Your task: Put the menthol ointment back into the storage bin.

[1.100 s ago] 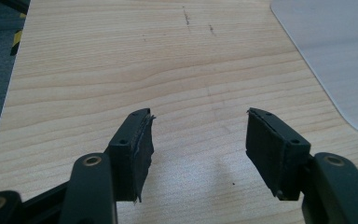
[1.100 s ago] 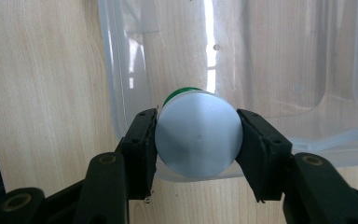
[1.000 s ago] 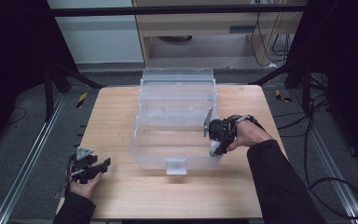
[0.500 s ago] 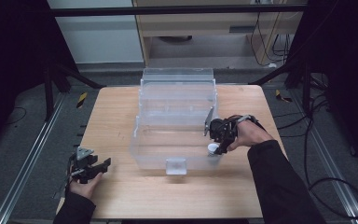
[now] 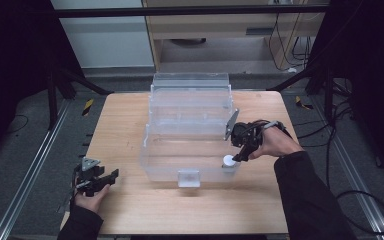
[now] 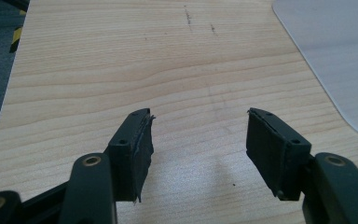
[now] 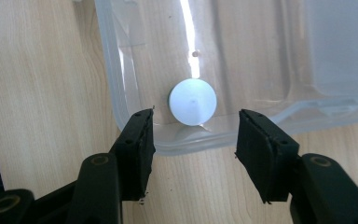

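A pale wooden surface [image 5: 130,125] stands on grey floor, dark frame posts at both sides, a cabinet behind. In its middle sits the clear plastic box [image 5: 190,130], lid raised at the far side. A small white disc [image 7: 192,101] lies flat in the box's near right corner, round face up, so no long axis. The right gripper [image 7: 193,140] hovers over it, fingers just opened, clear of it. Left of the box, the left gripper [image 6: 198,144] rests with fingers apart, holding nothing.
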### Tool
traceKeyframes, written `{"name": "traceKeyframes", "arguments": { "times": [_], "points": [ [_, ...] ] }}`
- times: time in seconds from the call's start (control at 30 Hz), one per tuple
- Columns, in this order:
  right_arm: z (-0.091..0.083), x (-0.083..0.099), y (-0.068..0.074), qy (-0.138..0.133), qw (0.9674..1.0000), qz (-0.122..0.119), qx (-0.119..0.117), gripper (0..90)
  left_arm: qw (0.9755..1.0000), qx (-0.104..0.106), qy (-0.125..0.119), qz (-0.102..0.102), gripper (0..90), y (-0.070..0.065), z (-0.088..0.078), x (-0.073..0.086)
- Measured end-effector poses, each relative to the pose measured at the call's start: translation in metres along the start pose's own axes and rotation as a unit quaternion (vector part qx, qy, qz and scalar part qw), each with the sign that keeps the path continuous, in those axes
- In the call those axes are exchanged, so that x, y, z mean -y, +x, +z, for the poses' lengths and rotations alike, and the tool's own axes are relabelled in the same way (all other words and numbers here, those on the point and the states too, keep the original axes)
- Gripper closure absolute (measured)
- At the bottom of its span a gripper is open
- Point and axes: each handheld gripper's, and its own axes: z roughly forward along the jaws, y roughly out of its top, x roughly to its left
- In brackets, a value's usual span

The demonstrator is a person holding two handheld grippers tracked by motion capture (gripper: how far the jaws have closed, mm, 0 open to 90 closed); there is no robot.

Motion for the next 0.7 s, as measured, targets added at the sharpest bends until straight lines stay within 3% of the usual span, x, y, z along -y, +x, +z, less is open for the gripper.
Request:
{"name": "traceKeyframes", "arguments": {
  "times": [0.17, 0.3, 0.33, 0.37, 0.43, 0.53, 0.7],
  "points": [
    [-0.012, 0.008, 0.007, -0.033, 0.9992, 0.02, 0.015, 39.9, 1.0, 0.001, -0.002, 0.002, 40.3, -0.001, -0.001, 0.0],
    [-0.02, 0.024, 0.013, -0.07, 0.9952, 0.059, 0.035, 34.8, 1.0, 0.003, -0.001, 0.005, 40.2, -0.001, -0.001, 0.0],
    [-0.02, 0.024, 0.013, -0.07, 0.9952, 0.059, 0.035, 34.8, 1.0, 0.003, -0.001, 0.005, 40.2, -0.001, -0.001, 0.0],
    [-0.019, 0.032, 0.016, -0.082, 0.9919, 0.086, 0.042, 31.8, 1.0, 0.002, -0.003, 0.006, 40.1, 0.0, -0.002, 0.001],
    [-0.017, 0.041, 0.018, -0.088, 0.9898, 0.103, 0.045, 28.1, 1.0, 0.002, -0.003, 0.004, 40.1, 0.0, -0.002, 0.001],
    [-0.013, 0.054, 0.023, -0.113, 0.9834, 0.129, 0.059, 24.6, 1.0, 0.003, -0.001, 0.003, 39.9, -0.001, -0.002, 0.001],
    [-0.003, 0.078, 0.034, -0.159, 0.9683, 0.173, 0.086, 21.5, 1.0, 0.003, -0.002, 0.006, 39.8, -0.002, -0.002, 0.001]
  ]
}}
